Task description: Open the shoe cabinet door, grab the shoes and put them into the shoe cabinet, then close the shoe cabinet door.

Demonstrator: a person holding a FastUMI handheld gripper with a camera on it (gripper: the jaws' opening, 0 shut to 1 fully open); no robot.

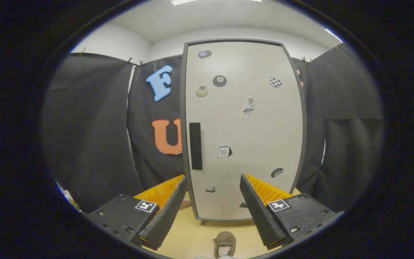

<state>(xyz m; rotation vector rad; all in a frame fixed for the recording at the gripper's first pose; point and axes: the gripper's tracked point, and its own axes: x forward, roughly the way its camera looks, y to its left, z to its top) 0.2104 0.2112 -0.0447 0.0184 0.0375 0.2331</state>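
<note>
The shoe cabinet [243, 129] stands upright beyond my fingers, its pale door shut and dotted with several small stickers. A dark vertical handle [195, 145] sits near the door's left edge. My gripper [212, 180] is open, the two fingers spread wide with nothing between them, pointing at the door's lower part. A brownish shoe [225, 244] lies on the floor between and below the fingers, only partly seen.
Black cloth walls hang to the left [92, 129] and right [347, 136] of the cabinet. The tan floor [192, 233] runs from the cabinet's foot toward me.
</note>
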